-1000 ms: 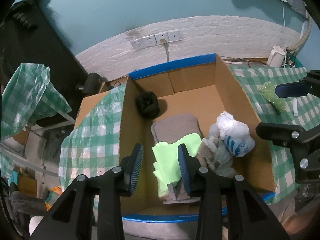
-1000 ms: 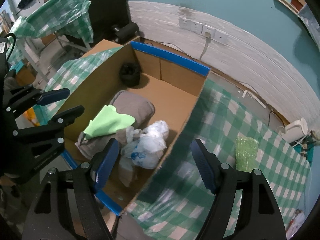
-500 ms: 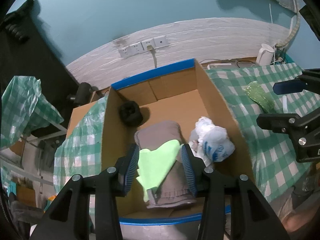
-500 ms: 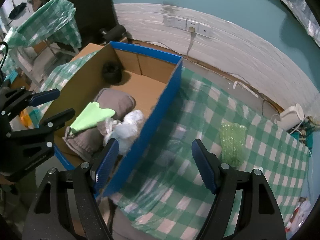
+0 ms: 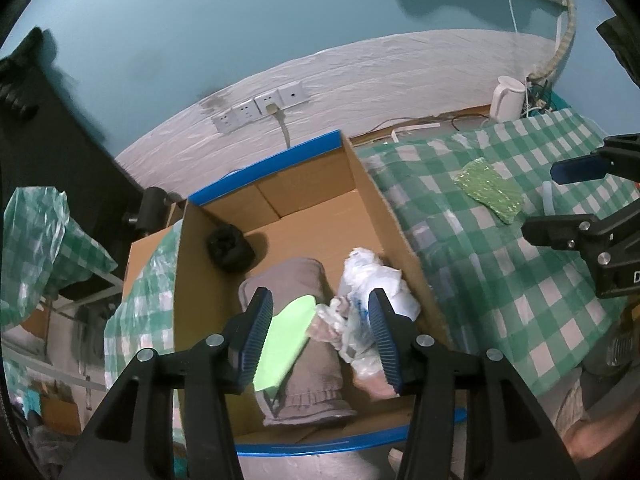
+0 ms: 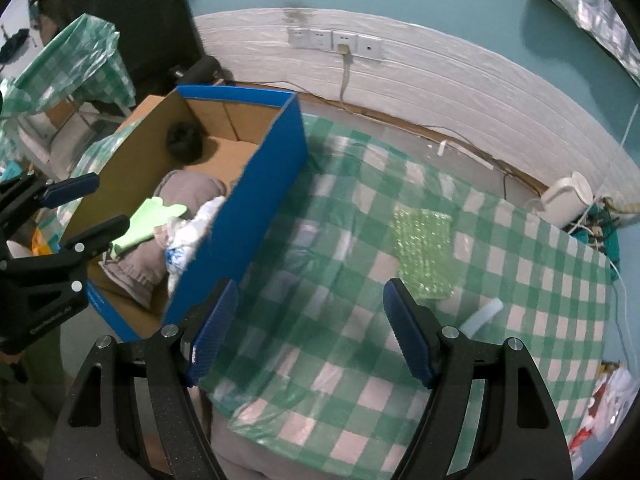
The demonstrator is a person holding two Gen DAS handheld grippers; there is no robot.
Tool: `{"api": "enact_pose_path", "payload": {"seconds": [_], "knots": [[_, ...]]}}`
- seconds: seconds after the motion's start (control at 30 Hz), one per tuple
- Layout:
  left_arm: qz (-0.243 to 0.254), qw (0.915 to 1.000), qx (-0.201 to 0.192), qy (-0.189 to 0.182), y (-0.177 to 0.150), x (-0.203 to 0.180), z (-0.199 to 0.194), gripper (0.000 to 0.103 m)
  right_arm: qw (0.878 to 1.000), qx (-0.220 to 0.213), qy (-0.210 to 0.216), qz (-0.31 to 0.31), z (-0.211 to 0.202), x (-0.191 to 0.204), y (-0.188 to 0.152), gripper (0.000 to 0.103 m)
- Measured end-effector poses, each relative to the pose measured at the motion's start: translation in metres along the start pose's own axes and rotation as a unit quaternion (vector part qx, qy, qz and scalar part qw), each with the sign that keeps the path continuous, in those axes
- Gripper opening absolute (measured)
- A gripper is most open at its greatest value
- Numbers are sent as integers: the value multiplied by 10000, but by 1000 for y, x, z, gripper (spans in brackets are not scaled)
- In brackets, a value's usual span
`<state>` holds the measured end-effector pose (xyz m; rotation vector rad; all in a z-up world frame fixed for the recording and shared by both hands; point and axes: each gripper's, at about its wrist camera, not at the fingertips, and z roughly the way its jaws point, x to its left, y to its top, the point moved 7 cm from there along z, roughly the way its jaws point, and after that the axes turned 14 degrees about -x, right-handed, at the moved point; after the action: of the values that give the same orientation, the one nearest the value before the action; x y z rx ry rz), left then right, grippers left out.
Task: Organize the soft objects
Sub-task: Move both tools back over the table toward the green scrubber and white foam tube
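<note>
Left wrist view: from above and behind the left gripper (image 5: pixel 322 336), looking steeply down along its fingers into the cardboard box (image 5: pixel 384 216) close below; wall sockets (image 5: pixel 260 110) far ahead, checked tablecloth (image 5: pixel 500 260) off to its right. Right wrist view: from above the right gripper (image 6: pixel 310 328), facing steeply down onto the checked tablecloth (image 6: pixel 360 280), box (image 6: pixel 256 208) to its left. Shared by both: box and contents, wall sockets (image 6: pixel 336 40), green bubble-wrap sheet (image 5: pixel 490 190) (image 6: pixel 422 252), white kettle (image 5: pixel 506 98) (image 6: pixel 566 198), each other's gripper at frame edge.
</note>
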<state>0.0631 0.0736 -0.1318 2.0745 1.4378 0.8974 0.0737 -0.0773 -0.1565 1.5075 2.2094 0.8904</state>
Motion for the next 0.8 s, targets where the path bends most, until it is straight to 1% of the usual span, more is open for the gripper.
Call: {"api": "enact_pose_path", "payload": {"seconds": [0.03, 0.23, 0.37, 0.8], "knots": [[29, 10000, 7, -8, 1, -3, 0, 57, 10000, -6, -11, 19, -1, -3, -1, 76], [180, 9998, -12, -83, 8, -24, 0, 58, 9998, -16, -130, 151, -9, -22, -9, 76], [281, 9995, 5, -153, 11, -40, 2, 61, 9994, -16, -232, 250, -12, -37, -16, 76], [697, 9971, 7, -307, 28, -90, 9, 62, 9955, -3, -629, 707, -25, -101, -41, 76]]}}
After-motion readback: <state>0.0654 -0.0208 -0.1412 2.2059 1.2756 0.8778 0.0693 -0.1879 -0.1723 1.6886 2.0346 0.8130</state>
